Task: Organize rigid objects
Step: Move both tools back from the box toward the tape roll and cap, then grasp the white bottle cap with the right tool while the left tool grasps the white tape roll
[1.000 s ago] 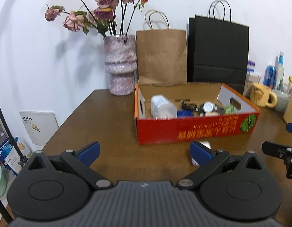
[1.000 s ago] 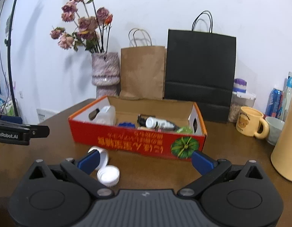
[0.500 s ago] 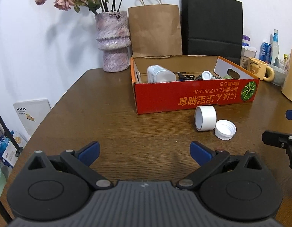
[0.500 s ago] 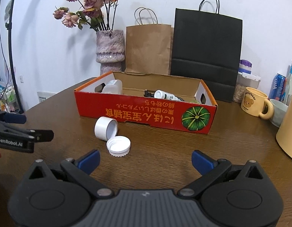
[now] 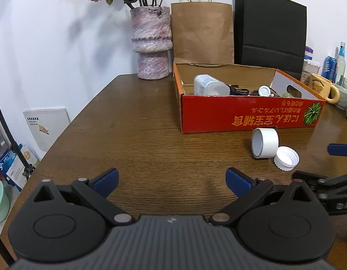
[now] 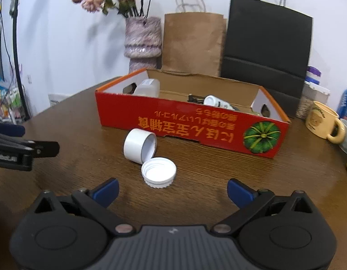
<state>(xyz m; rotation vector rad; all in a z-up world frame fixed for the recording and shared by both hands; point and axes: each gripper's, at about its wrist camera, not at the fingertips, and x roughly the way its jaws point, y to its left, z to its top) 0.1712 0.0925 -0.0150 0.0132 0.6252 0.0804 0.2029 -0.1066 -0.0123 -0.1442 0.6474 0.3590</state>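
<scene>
Two loose items just ahead of right tool (image 6: 172,191): white tape roll (image 6: 139,145), ribbed cap (image 6: 159,172) | jaws spread, closing, nothing between | left tool (image 5: 171,181) spread, empty | red box (image 6: 191,128) beyond, likely their destination

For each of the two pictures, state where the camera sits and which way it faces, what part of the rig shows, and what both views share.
Left wrist: on the left gripper, looking forward and down across the wooden table at the red box; its own open fingers show, and the right gripper at the right edge.
Right wrist: on the right gripper, facing the white cap and white tube; its jaws are closing, nothing between them.
Shared: box, cap, tube, vase, paper bags.
</scene>
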